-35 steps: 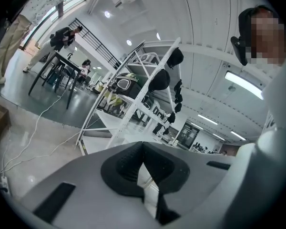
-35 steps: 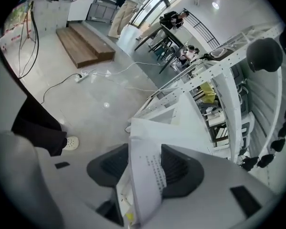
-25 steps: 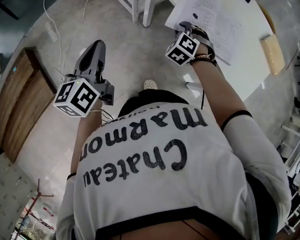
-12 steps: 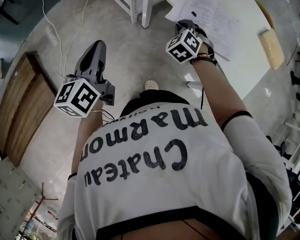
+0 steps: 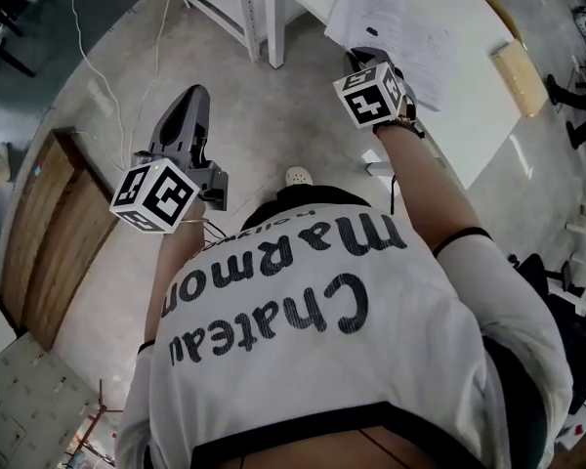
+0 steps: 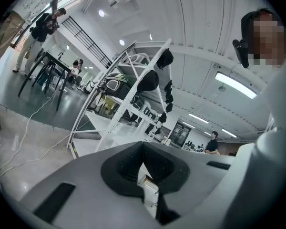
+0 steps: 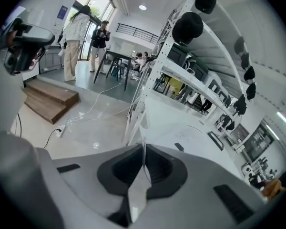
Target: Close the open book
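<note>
OVERHEAD AND UP CLOSE: A person in a white T-shirt with black lettering stands at the corner of a white bench in the upper right of the head view. The open book with white printed pages lies flat there. The right gripper reaches the book's near edge. Its black-and-white marker cube covers the jaws from above, so the contact itself is hidden in that view.

The right gripper view supplies it. The jaws, which have just been closing, are pinched on a thin white page, seen edge-on and running down the centre of the frame. How far the page stands off the rest of the book cannot be made out.

The left gripper is held out over the pale grey floor at centre left, well apart from the bench. In its own view the jaws meet at the tips with nothing between them, and only a sliver of background shows through the slot behind.

A tan rectangular block sits on the bench at the far right, apart from the book. A brown wooden platform lies along the left edge, partly cut off. One white shoe tip peeks out past the shirt. Both gripper views take in a white metal shelving rack hung with dark round objects too small to identify. Distant people stand at the upper left of the right gripper view.
</note>
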